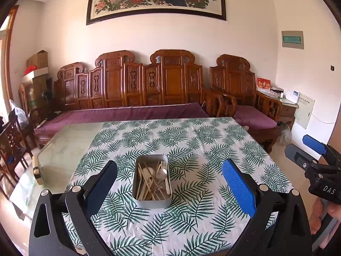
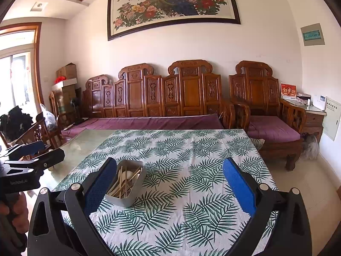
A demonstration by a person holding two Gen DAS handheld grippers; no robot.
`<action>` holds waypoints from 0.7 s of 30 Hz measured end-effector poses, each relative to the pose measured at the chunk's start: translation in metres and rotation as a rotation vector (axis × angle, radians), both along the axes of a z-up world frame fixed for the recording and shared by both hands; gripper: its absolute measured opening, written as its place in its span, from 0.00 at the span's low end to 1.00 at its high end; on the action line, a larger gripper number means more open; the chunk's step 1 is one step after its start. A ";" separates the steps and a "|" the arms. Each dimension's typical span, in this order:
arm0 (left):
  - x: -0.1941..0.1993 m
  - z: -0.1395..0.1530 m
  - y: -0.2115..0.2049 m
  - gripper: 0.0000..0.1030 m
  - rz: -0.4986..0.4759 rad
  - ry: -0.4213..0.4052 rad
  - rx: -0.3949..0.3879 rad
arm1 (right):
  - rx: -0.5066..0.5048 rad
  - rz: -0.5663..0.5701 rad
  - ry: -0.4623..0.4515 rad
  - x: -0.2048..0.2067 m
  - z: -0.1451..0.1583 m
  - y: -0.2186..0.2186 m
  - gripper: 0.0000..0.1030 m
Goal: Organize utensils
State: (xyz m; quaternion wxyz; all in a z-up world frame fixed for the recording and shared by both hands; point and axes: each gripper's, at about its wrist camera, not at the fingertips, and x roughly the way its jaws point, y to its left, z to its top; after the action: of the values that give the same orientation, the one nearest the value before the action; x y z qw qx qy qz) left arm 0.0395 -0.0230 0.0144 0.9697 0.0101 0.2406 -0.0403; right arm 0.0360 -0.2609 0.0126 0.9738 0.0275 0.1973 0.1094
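Observation:
A metal tray (image 1: pixel 151 201) stands on the leaf-print tablecloth (image 1: pixel 191 145) and holds several mixed utensils (image 1: pixel 152 179): chopsticks, spoons and a fork. My left gripper (image 1: pixel 170 186) is open and empty, held above the table with the tray between its fingers in view. My right gripper (image 2: pixel 170 186) is open and empty, to the right of the tray (image 2: pixel 127 199). The utensils (image 2: pixel 124 181) show in the right wrist view too. Each gripper shows in the other's view: the right one (image 1: pixel 307 149), the left one (image 2: pixel 40 149).
The cloth covers the right part of a glass-topped table (image 1: pixel 64 149). A small pale block (image 1: pixel 37 170) lies on the glass at the left edge. A carved wooden sofa (image 1: pixel 149 85) with purple cushions stands behind the table. Chairs (image 1: pixel 12 145) stand at left.

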 end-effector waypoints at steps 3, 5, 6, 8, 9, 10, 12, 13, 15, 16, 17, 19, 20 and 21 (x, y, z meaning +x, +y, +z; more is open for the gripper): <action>0.000 0.000 0.000 0.92 -0.001 -0.001 -0.001 | 0.001 0.001 0.000 0.000 0.000 0.000 0.97; 0.000 0.000 0.000 0.92 0.000 -0.002 -0.001 | 0.001 0.001 0.000 0.000 0.000 0.000 0.97; 0.000 0.000 0.000 0.92 -0.001 -0.001 -0.001 | 0.001 0.002 0.000 0.000 0.000 0.000 0.97; 0.000 0.000 0.000 0.92 -0.001 -0.001 -0.001 | 0.000 0.002 -0.001 0.000 0.000 0.000 0.97; 0.000 0.000 0.000 0.92 -0.001 -0.001 -0.001 | 0.000 0.002 0.000 0.000 0.000 0.001 0.97; 0.000 0.000 0.000 0.92 -0.001 -0.001 0.000 | 0.001 0.002 0.001 0.000 0.000 0.001 0.97; 0.000 0.000 -0.001 0.92 -0.002 -0.002 0.000 | 0.001 0.001 0.000 -0.001 0.000 0.001 0.97; 0.000 0.001 -0.001 0.92 -0.003 -0.003 0.000 | 0.001 0.002 0.000 0.000 0.000 0.001 0.97; -0.001 0.001 -0.001 0.92 -0.002 -0.004 0.001 | 0.001 0.002 0.000 -0.001 0.000 0.001 0.97; -0.001 0.001 -0.001 0.92 -0.002 -0.004 0.000 | 0.001 0.002 0.000 0.000 0.000 0.001 0.97; -0.001 0.001 -0.001 0.92 -0.002 -0.004 -0.001 | 0.001 0.002 0.000 0.000 0.000 0.001 0.97; -0.001 0.001 -0.001 0.92 -0.003 -0.004 0.000 | 0.001 0.002 0.000 0.000 0.000 0.001 0.97; -0.001 0.001 -0.002 0.92 -0.002 -0.004 0.001 | 0.001 0.002 0.000 0.000 0.000 0.001 0.97; -0.001 0.001 -0.002 0.92 -0.002 -0.004 -0.001 | 0.001 0.002 0.000 0.000 0.000 0.001 0.97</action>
State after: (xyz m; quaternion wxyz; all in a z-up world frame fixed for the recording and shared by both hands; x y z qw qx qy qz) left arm 0.0384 -0.0247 0.0155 0.9702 0.0101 0.2387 -0.0412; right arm 0.0355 -0.2599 0.0126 0.9737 0.0278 0.1971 0.1105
